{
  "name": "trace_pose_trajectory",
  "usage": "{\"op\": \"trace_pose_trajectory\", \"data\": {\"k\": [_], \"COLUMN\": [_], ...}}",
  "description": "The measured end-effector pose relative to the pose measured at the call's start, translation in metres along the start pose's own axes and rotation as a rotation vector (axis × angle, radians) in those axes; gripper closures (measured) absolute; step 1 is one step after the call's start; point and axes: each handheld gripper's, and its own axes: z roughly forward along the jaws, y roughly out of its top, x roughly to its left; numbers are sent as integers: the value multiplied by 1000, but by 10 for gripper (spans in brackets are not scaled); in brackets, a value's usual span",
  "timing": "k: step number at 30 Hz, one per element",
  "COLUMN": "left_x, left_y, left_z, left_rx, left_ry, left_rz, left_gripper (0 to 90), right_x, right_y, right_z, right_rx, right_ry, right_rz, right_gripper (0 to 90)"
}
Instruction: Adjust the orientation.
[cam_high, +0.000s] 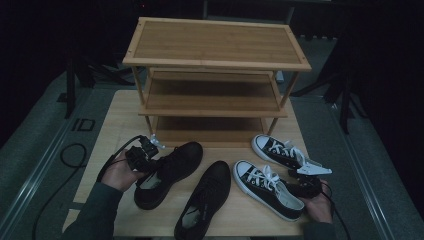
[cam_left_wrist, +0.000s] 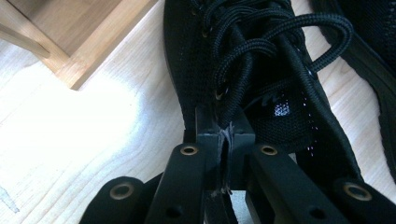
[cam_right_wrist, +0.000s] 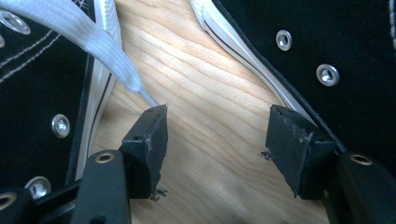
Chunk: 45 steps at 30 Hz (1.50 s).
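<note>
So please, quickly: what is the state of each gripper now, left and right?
Left gripper: closed on the tongue of the black shoe.
Right gripper: open, holding nothing, between the two white-laced shoes.

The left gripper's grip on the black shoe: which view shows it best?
The left gripper view: the left gripper is shut on the black shoe at its tongue. The high view shows it beside that shoe, contact hidden. The right gripper view shows white-laced sneakers instead.

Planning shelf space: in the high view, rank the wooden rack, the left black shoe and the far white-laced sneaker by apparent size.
1. wooden rack, largest.
2. left black shoe.
3. far white-laced sneaker, which looks smallest, though it lies farther from the camera, so the two shoes may really match.
</note>
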Motion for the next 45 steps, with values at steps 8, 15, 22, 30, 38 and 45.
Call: {"op": "trace_pose_trajectory", "data": {"k": [8,15,22,30,38,45], "left_x": [12,25,38,48,53,53], "left_y": [0,1,2,2,-3,-4], "left_z": [-1,-6,-5,-4,2,5], "left_rx": [-44,-76,-98,-117,-108,-70], "left_ry": [-2,11,16,15,17,17], "left_rz": [-37,-62,-88,-84,-92,-136], "left_gripper": [879,880,879,878,849,575], "right_x": [0,0,0,0,0,0], "right_y": [0,0,0,0,0,0], "right_z": [0,0,0,0,0,0], "right_rx": [0,0,0,0,0,0], "right_ry": [0,0,0,0,0,-1], "right_rz": [0,1,1,0,0,-1], "right_gripper": [384,384,385,384,384,384]}}
